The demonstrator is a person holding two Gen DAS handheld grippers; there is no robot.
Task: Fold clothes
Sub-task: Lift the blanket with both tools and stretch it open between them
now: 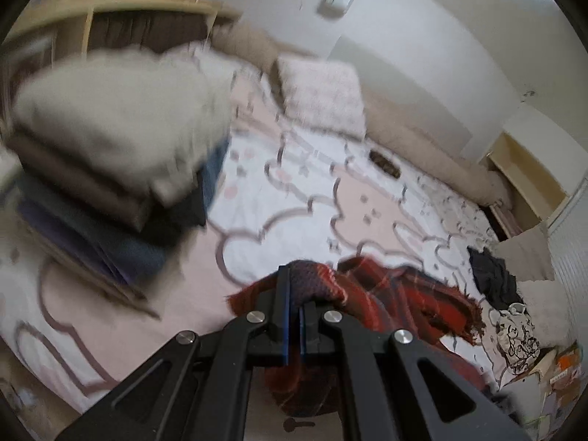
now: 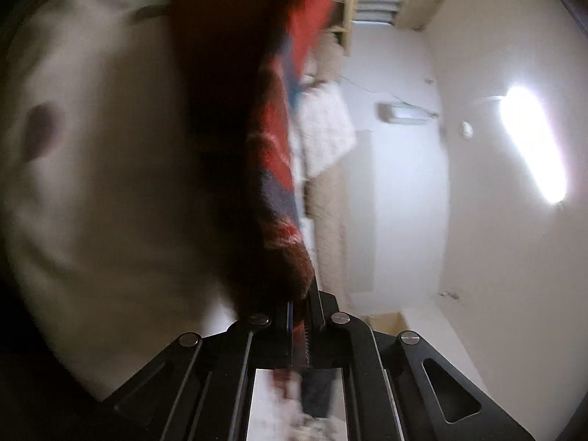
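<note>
A red and dark blue plaid knit garment (image 1: 386, 294) hangs above the bed with its fringed edge spread to the right. My left gripper (image 1: 297, 294) is shut on its upper edge, cloth bunched over the fingers. In the right wrist view the same garment (image 2: 279, 154) hangs close in front of the lens. My right gripper (image 2: 303, 305) is shut on another part of its edge. That view is tilted sideways and blurred.
A stack of folded clothes (image 1: 110, 154) stands on the bed (image 1: 294, 220) at the left. A pillow (image 1: 323, 95) lies at the head. Dark clothes (image 1: 492, 272) and a printed white garment (image 1: 514, 334) lie at the right edge. A wall lamp (image 2: 533, 147) glares.
</note>
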